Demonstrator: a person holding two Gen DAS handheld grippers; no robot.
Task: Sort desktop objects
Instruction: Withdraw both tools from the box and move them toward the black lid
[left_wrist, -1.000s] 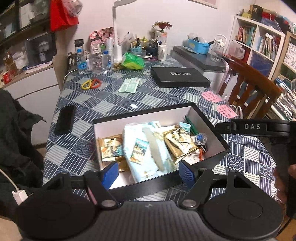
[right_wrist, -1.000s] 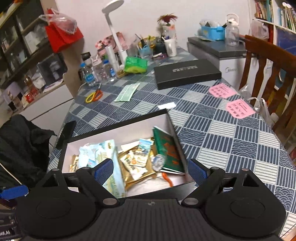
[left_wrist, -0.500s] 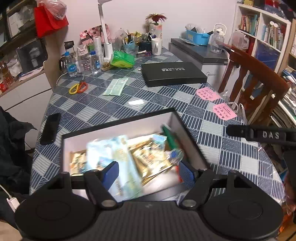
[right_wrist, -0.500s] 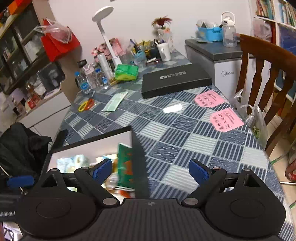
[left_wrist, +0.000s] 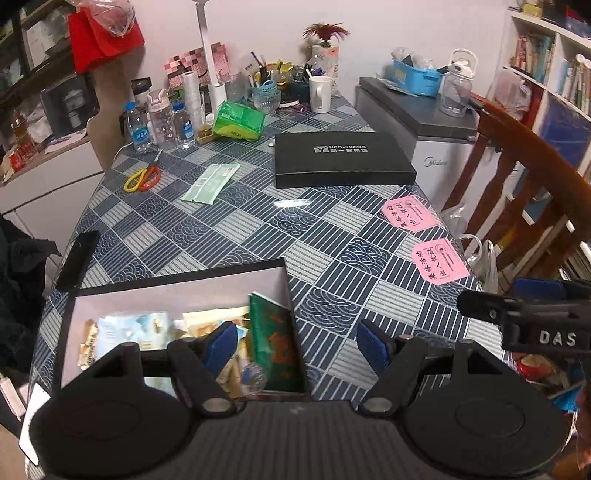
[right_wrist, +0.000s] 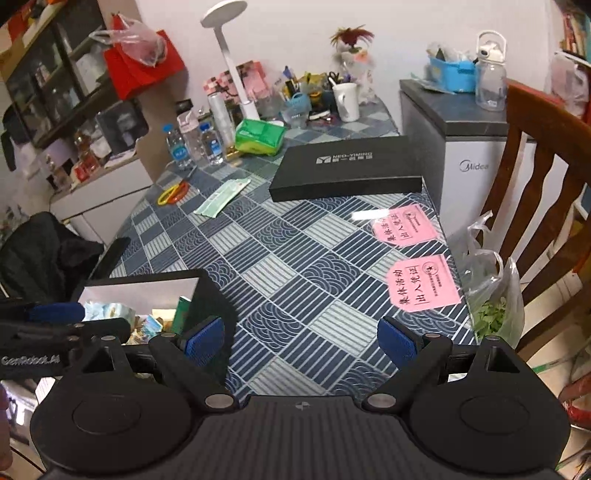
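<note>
An open black box with a white inside sits at the near left of the patterned table; it holds snack packets, a tissue pack and a green booklet. It also shows in the right wrist view. My left gripper is open and empty above the box's right edge. My right gripper is open and empty above bare table right of the box. The flat black lid lies at the far side, also in the right wrist view.
Two pink cards lie near the right table edge. Scissors, a green-white packet, a green tissue pack, bottles and cups are at the far end. A black phone lies left. A wooden chair stands right.
Both grippers have swung to the right, so the box has slid to the lower left of both views. Both grippers stay open and empty.
</note>
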